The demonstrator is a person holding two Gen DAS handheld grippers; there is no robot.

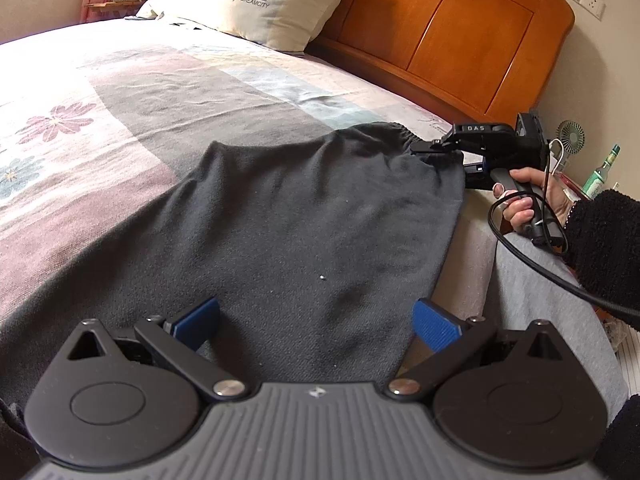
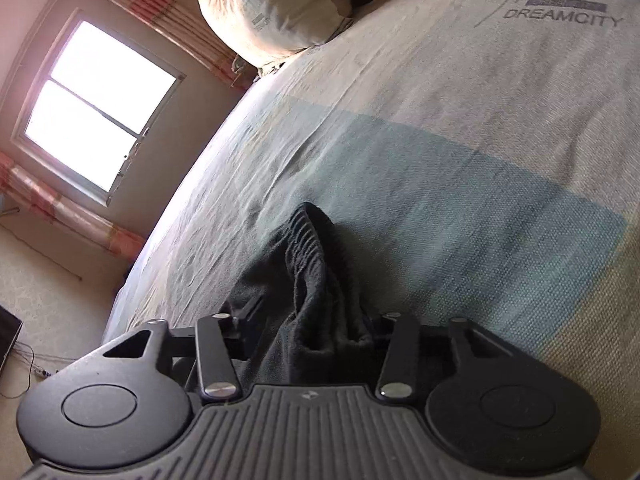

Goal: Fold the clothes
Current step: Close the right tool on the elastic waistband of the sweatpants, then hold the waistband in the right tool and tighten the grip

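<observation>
The bed (image 1: pixel 120 92) fills most of both views, its patchwork cover running up to a pillow (image 1: pixel 256 0) at about twelve o'clock in the left wrist view, with the wooden headboard (image 1: pixel 460 36) at one o'clock. On it lies the dark garment (image 1: pixel 304 220), spread in one broad, mostly flat layer from the centre of that view down to six o'clock; it looks like trousers or a skirt, but I cannot tell which. No fold shows in it yet, so the task seems to be at its very start: the cloth is laid out and only the first hold is taken.

At two o'clock the right gripper (image 1: pixel 436 148), carried by a hand (image 1: pixel 528 200) in a fleecy sleeve, is clamped on the gathered waistband (image 1: pixel 396 130). The right wrist view confirms this, with bunched ribbed cloth pinched between its closed tongs.

The left gripper (image 1: pixel 316 326) hovers at six o'clock, tongs spread wide and empty above the near edge of the fabric. It likely needs its own grip before any folding over.
</observation>
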